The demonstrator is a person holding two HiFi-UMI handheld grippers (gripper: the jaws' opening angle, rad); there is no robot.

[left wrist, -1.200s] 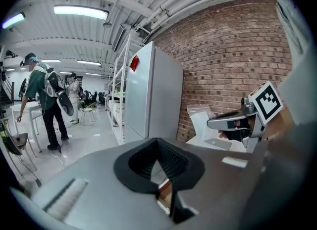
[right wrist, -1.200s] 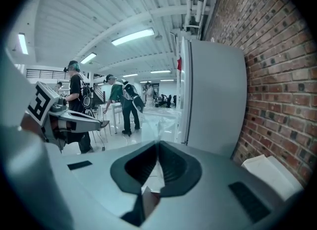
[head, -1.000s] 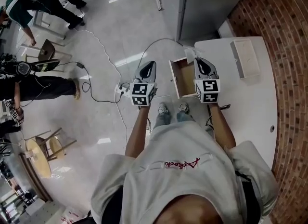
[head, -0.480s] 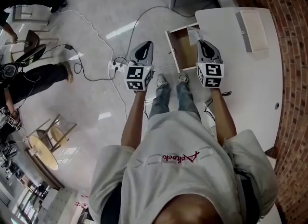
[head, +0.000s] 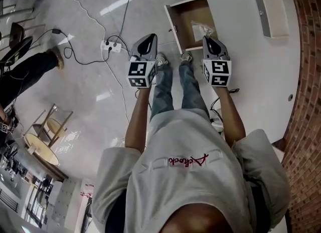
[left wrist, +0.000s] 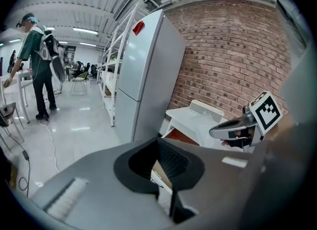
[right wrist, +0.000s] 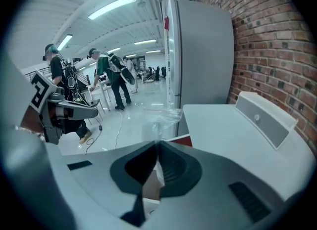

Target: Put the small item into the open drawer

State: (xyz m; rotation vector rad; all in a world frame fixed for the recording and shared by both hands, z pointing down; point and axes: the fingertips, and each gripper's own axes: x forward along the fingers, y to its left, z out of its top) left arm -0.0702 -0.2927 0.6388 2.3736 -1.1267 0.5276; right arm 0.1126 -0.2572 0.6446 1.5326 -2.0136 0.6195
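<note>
**What I can't make out from here**

In the head view, the drawer's inner end disappears under the table, and the table's near end is hidden behind the person's right arm and shoulder. The right claw covers the near part of the clear bag. I can't tell its contents in either view. In the right gripper view the claw's body hides most of the drawer.

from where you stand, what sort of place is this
Probably an open industrial-style lab or workshop: a bare brick wall, shelving racks under strip lights, and a power strip lying on the polished floor.
</note>
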